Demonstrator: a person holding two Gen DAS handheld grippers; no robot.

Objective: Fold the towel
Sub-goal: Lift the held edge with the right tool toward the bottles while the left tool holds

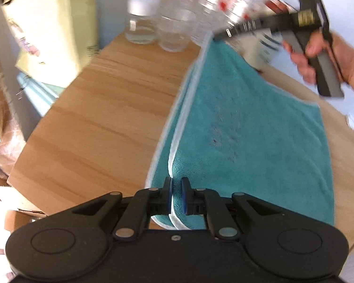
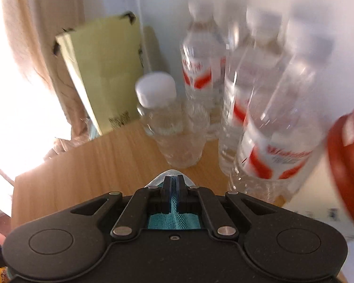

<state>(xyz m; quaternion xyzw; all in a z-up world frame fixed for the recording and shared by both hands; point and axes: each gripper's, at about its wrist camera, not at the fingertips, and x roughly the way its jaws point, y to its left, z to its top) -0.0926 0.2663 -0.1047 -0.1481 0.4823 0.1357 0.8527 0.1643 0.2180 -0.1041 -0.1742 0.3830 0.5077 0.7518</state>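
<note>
A teal towel [image 1: 247,129] with white edging lies doubled over on the wooden table [image 1: 101,122], its two hemmed edges stacked along the left side. My left gripper [image 1: 176,188] is shut on the near corner, the white hem running between its blue pads [image 1: 169,193]. At the far corner, a hand [image 1: 318,59] holds my right gripper [image 1: 216,38] down on the towel's end. In the right wrist view the right gripper [image 2: 174,180] is shut on a ridge of the towel [image 2: 172,221], whose white-edged corner pokes out past the fingertips.
Several clear water bottles [image 2: 200,70] with red labels, a white-lidded jar [image 2: 157,108] and a glass cup [image 2: 184,146] crowd the table's far end just beyond the towel. A pale yellow box [image 2: 103,70] leans at the back left. A red-capped container [image 2: 349,160] is at the right.
</note>
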